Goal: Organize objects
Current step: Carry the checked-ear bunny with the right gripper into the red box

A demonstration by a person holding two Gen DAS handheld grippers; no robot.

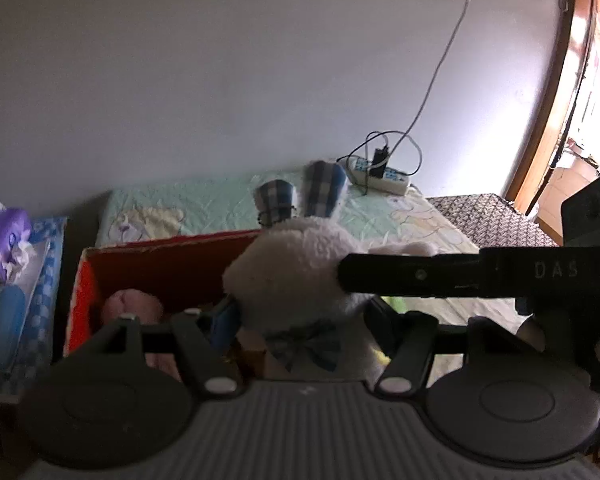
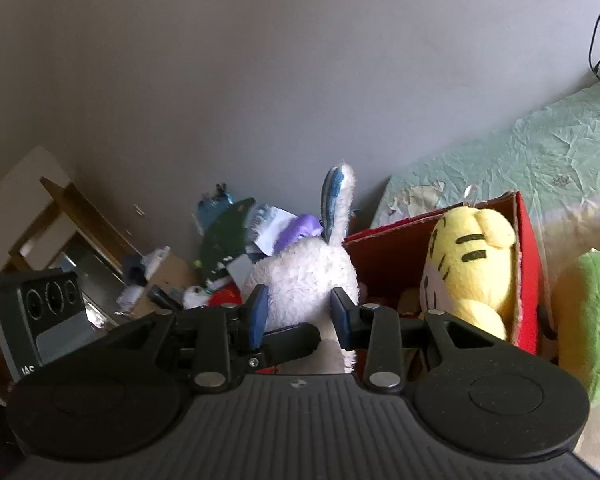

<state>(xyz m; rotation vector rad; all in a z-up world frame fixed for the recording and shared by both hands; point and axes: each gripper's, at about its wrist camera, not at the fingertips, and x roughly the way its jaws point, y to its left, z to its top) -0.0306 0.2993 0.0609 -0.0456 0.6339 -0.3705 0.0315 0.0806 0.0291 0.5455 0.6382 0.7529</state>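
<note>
The left gripper [image 1: 300, 320] has its jaws partly apart, closed on the body of a white plush rabbit [image 1: 300, 272] at the twelve o'clock of its view. The right gripper [image 2: 298, 316] clamps the same toy with narrower jaws, and in the left wrist view its finger reaches in from three o'clock, lying level.

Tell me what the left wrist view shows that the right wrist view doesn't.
Left only: a power strip on the bed, a pink toy in the box, and a doorway.

Right only: a yellow tiger in the box, a green toy beside it, and a clutter pile by the wall.

Both: the white rabbit gripped by both grippers, the red box, and the bed.
</note>
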